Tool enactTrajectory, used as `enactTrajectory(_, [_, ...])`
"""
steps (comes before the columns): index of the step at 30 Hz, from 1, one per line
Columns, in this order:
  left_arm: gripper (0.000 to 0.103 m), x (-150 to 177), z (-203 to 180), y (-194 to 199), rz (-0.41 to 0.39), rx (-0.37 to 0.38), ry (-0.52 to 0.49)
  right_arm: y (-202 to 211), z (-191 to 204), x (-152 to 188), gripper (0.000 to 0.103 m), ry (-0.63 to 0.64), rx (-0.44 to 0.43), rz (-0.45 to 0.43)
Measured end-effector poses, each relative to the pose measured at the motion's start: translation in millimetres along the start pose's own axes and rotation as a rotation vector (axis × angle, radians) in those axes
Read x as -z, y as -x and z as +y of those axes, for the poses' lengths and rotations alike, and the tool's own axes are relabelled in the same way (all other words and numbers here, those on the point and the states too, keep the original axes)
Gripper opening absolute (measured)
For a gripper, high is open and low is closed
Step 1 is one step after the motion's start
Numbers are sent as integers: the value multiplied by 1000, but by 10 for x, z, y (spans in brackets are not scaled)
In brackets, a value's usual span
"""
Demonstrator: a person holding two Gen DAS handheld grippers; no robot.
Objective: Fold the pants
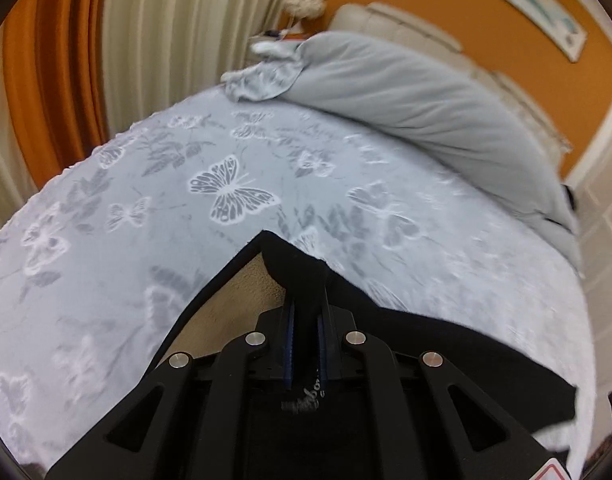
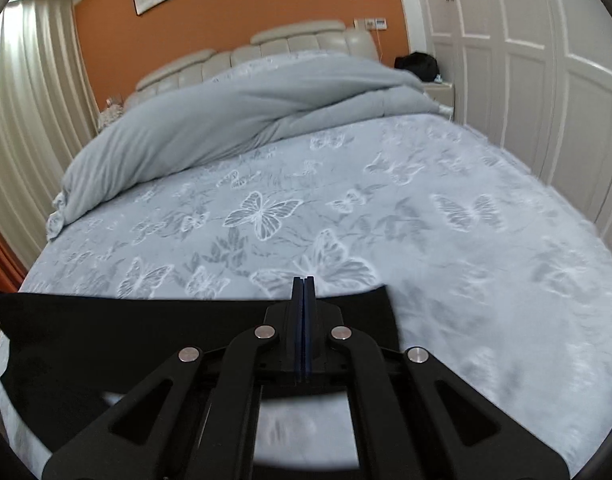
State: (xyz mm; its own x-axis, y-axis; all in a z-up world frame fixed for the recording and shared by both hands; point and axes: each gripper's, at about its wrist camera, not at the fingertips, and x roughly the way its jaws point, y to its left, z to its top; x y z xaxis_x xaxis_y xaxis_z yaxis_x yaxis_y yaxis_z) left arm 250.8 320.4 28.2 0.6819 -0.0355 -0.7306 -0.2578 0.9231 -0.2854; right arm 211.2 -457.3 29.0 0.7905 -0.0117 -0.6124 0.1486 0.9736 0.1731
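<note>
Black pants [image 1: 446,344] are held up over the near edge of a bed. In the left wrist view my left gripper [image 1: 306,304] is shut on a bunched corner of the black fabric, which rises to a peak [image 1: 273,244] above the fingers. In the right wrist view the pants [image 2: 125,332] stretch as a taut black band across the lower left. My right gripper [image 2: 303,284] is shut on their upper edge near the right end, with the fingers pressed together.
The bed [image 2: 466,240] has a pale blue sheet with white butterflies. A rolled grey duvet [image 2: 233,120] lies across its far side before a cream headboard [image 2: 306,40]. Curtains [image 1: 145,40] hang left; white wardrobe doors [image 2: 546,80] stand right.
</note>
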Motion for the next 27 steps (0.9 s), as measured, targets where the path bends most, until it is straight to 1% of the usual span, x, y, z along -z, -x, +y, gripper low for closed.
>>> enactTrajectory(1, [6, 69, 16, 142, 1, 12, -8, 210, -66, 79, 0, -6, 2, -3])
enactTrajectory(3, [6, 359, 90, 529, 13, 54, -40, 428, -148, 207, 0, -21, -1, 4])
enactTrajectory(4, [6, 470, 108, 625, 22, 57, -53, 572, -211, 349, 0, -36, -12, 16])
enactTrajectory(6, [7, 851, 154, 831, 59, 65, -93, 687, -231, 547, 0, -39, -14, 43])
enactTrajectory(8, [7, 1208, 229, 863, 114, 59, -110, 729, -214, 810, 0, -41, -29, 97])
enactTrajectory(10, [10, 1464, 295, 771, 155, 26, -122, 692, -145, 1014, 1, -62, -63, 150])
enactTrajectory(11, [19, 1586, 328, 682, 172, 4, -124, 664, -101, 1078, 3, -69, -73, 167])
enactTrajectory(12, [22, 1675, 364, 609, 188, -19, -114, 593, -20, 1122, 3, -78, -80, 190])
enactTrajectory(13, [25, 1748, 410, 562, 204, -21, -85, 536, 42, 1140, 3, -83, -89, 206])
enactTrajectory(14, [33, 1824, 461, 540, 222, -10, -23, 476, 115, 1155, 4, -89, -108, 222])
enactTrajectory(15, [48, 1859, 479, 545, 225, 14, 30, 368, 247, 1122, 5, -93, -127, 245])
enactTrajectory(16, [58, 1881, 483, 567, 220, 54, 79, 289, 334, 1092, 6, -94, -141, 263])
enactTrajectory(17, [71, 1893, 458, 588, 215, 101, 131, 184, 428, 1047, 11, -99, -160, 285])
enactTrajectory(18, [77, 1884, 424, 585, 219, 131, 159, 31, 537, 963, 18, -119, -175, 306])
enactTrajectory(19, [79, 1864, 384, 555, 232, 161, 185, -61, 608, 922, 28, -138, -185, 310])
enactTrajectory(20, [81, 1836, 345, 485, 259, 191, 222, -203, 687, 842, 59, -174, -208, 310])
enactTrajectory(21, [82, 1817, 332, 399, 285, 213, 258, -347, 752, 770, 83, -218, -214, 303])
enactTrajectory(22, [82, 1801, 327, 284, 315, 222, 302, -463, 805, 719, 84, -251, -212, 293])
enactTrajectory(23, [82, 1805, 327, 219, 326, 219, 330, -608, 863, 660, 84, -281, -219, 288])
enactTrajectory(25, [82, 1780, 358, 59, 339, 206, 377, -945, 993, 568, 82, -325, -249, 309])
enactTrajectory(26, [80, 1783, 354, 8, 339, 205, 393, -1079, 1047, 547, 77, -333, -242, 316])
enactTrajectory(27, [76, 1775, 360, -32, 337, 207, 406, -1198, 1079, 521, 72, -334, -230, 325])
